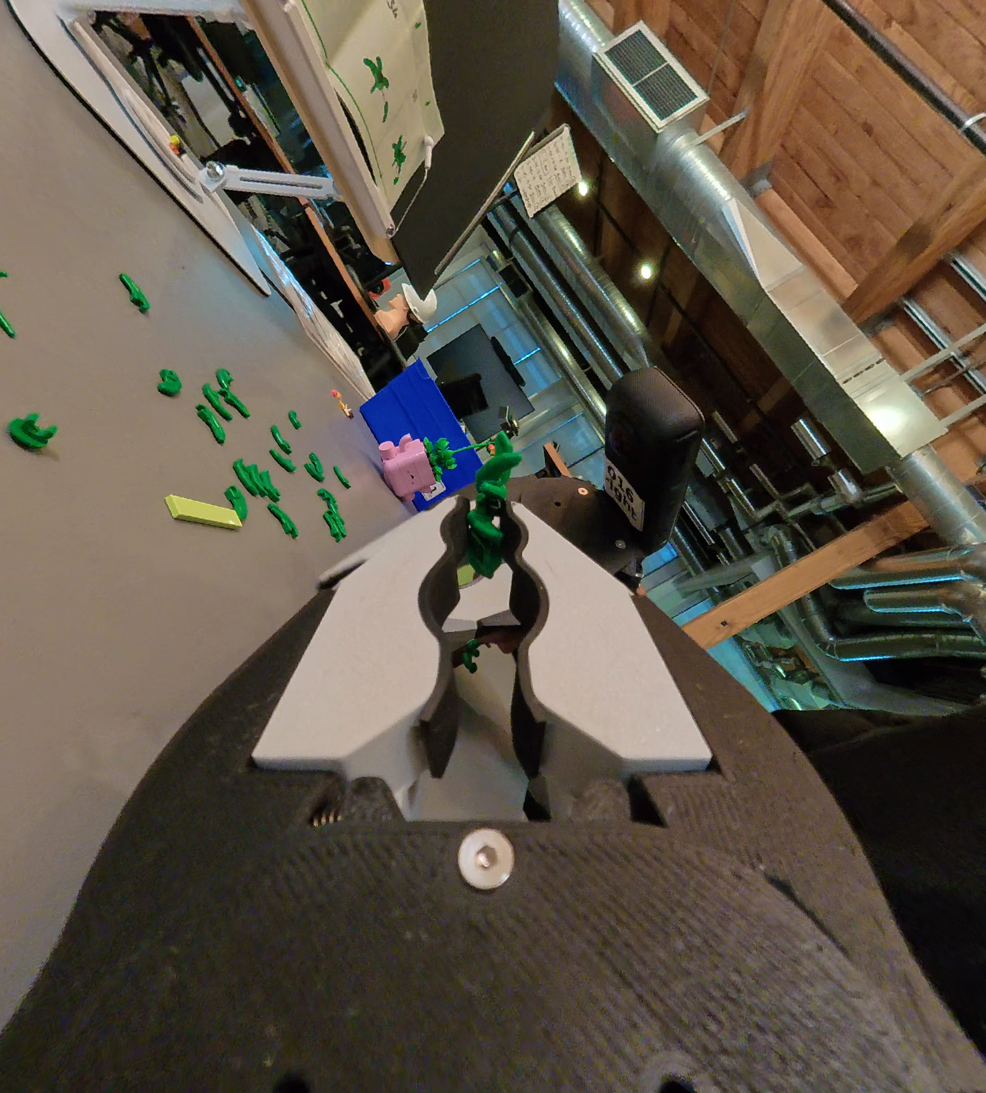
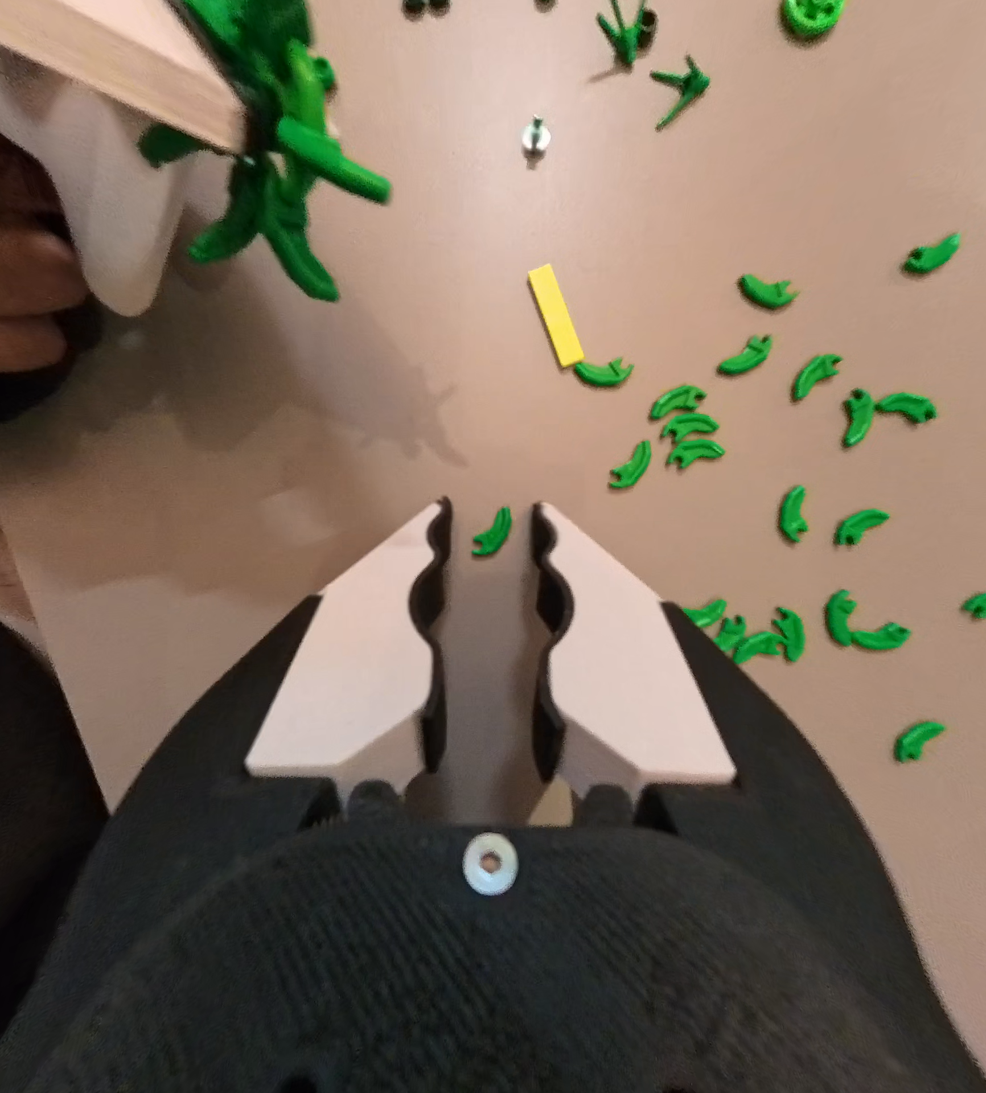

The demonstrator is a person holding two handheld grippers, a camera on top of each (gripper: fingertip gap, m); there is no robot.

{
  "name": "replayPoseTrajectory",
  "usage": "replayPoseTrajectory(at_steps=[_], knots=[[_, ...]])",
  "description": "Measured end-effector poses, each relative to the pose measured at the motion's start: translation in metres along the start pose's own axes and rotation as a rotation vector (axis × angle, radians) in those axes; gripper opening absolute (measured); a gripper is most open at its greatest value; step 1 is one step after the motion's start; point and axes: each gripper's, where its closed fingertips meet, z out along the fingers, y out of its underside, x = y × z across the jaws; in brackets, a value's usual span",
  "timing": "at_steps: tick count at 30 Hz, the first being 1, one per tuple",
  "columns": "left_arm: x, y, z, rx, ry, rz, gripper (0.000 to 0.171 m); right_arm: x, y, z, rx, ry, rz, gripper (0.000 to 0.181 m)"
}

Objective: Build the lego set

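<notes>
My left gripper [image 1: 486, 514] is shut on a green leafy plant stem assembly [image 1: 487, 520] and holds it up off the table, tilted. The same assembly [image 2: 283, 154] shows at the upper left of the right wrist view, held by the left gripper's fingers [image 2: 124, 77]. My right gripper [image 2: 490, 514] is open, low over the table, with one small green leaf piece [image 2: 493, 532] lying between its fingertips. Several loose green leaf pieces [image 2: 804, 449] lie scattered to its right. A yellow flat tile [image 2: 555, 316] lies ahead of it; it also shows in the left wrist view [image 1: 202, 511].
A pink block with a green sprig [image 1: 408, 467] stands by a blue box [image 1: 414, 414] at the table's far edge. Green stem pieces [image 2: 680, 89] and a small silver part [image 2: 535, 137] lie farther off. The right gripper's body [image 1: 644, 461] shows beyond the left one. One gripper's finger ends stand about 10 cm off the other's. The right tips stand about 6 cm off the yellow flat tile [image 2: 555, 316]. It is also in sight in the left wrist view [image 1: 203, 518].
</notes>
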Motion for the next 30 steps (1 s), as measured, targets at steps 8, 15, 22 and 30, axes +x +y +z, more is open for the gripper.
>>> replayPoseTrajectory(at_steps=[8,15,22,30], knots=[[0.003,0.003,-0.001,-0.011,0.005,0.009,0.008,-0.048,0.033,-0.018,-0.103,-0.046,-0.072,0.012],[0.005,0.007,0.0,-0.018,0.002,0.021,0.008,-0.037,0.038,-0.046,0.047,0.081,0.022,0.033],[0.002,0.005,0.0,-0.013,-0.026,0.062,0.007,-0.026,0.03,-0.018,0.051,0.065,0.162,0.028],[0.003,0.005,-0.001,-0.017,-0.009,0.039,0.008,-0.052,0.035,-0.02,0.045,0.016,0.088,0.005]])
